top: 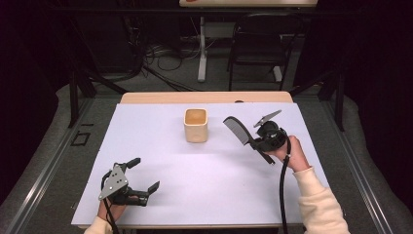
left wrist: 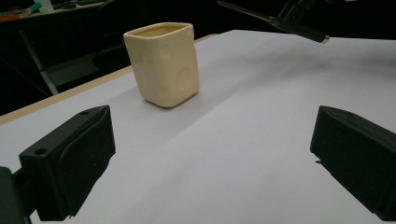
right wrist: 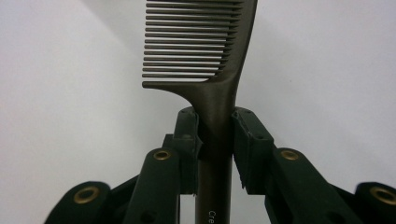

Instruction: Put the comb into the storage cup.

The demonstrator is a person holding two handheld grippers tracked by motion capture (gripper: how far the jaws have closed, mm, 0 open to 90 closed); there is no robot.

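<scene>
The dark plastic comb [right wrist: 219,70] is sitting pinched by its handle between your right gripper [right wrist: 215,140] jaws; tilting could be letting it slip. Your left gripper [left wrist: 210,158] is resting spread, empty.

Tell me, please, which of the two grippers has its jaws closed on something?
The right gripper: its jaws clamp the handle of the dark plastic comb. The left gripper rests with jaws wide apart, holding nothing.
</scene>
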